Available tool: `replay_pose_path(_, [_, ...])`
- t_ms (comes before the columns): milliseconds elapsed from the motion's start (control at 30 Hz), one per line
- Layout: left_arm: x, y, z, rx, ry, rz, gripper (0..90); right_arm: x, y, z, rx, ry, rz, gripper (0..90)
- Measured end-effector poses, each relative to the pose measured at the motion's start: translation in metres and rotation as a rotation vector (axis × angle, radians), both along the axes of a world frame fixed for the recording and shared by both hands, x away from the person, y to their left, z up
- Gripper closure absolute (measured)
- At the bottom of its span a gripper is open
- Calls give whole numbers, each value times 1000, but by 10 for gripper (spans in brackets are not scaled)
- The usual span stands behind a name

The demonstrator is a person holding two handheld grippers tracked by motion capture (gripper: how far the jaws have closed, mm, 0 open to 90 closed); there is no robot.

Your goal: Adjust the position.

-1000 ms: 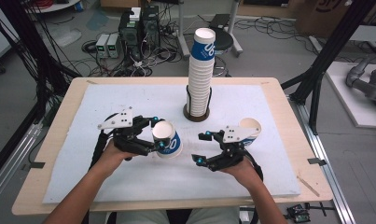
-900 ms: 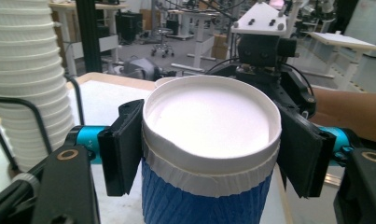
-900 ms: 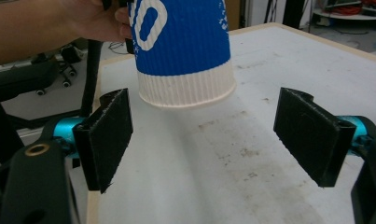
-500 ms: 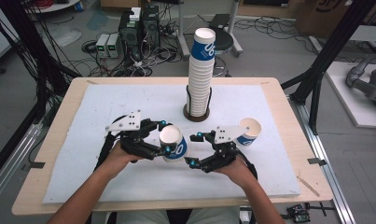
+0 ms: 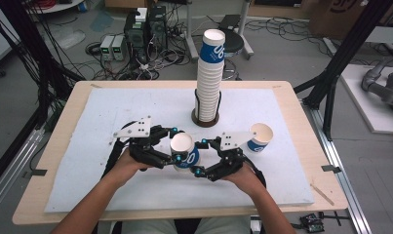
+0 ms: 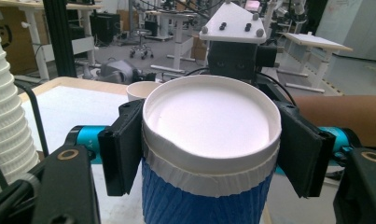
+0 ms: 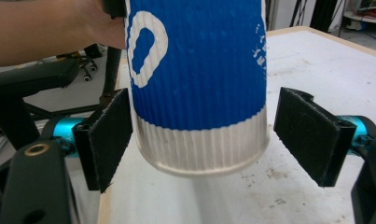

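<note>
The left gripper (image 5: pixel 173 148) clamps a blue-and-white ribbed paper cup (image 5: pixel 183 151) at frame centre, mouth tilted up-left. Its base is cut off in the left gripper view. The right gripper (image 5: pixel 200 157) stands wide around its lower end.

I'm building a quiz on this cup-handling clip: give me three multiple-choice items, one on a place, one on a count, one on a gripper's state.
1. Where is the tall cup stack?
A. behind the held cup
B. on the floor
C. at the table's left edge

2. How many single cups stand apart from the stack?
A. two
B. four
C. none

3. The right gripper's jaws are:
A. clamped on the stack
B. open around the held cup's base
C. shut on nothing

A: the stack rises mid-table beyond it.
A: the held cup and the loose cup.
B: gaps show beside both pads.
</note>
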State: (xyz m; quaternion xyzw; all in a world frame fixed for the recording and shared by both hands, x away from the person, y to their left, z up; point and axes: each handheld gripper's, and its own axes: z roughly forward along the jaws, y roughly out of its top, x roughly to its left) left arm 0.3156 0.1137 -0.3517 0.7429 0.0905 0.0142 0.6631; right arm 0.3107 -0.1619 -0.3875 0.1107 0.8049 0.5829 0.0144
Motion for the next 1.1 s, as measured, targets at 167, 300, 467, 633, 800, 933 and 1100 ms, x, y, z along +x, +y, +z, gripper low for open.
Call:
replay_pose_path(167, [0, -2, 0, -12, -1, -8, 305, 0, 2, -1, -5, -11, 0, 187])
replay_pose_path(300, [-1, -2, 0, -21, -2, -11, 305, -2, 2, 0, -7, -10, -6, 183])
replay_pose_path(467, [-1, -1, 1, -32, -6, -16, 308, -2, 0, 1, -4, -12, 20, 230])
replay_pose_path(633, [-2, -1, 1, -30, -12, -20, 315, -2, -1, 2, -11, -25, 32, 288])
replay_pose_path(800, [-2, -1, 1, -32, -14, -19, 320, -2, -2, 3, -13, -41, 34, 334])
replay_pose_path(933, [-2, -1, 1, -37, -19, -18, 321, -2, -3, 5, -24, -44, 34, 350])
replay_pose_path(1100, [-2, -1, 1, -20, 0, -13, 311, -2, -3, 6, -38, -30, 42, 357])
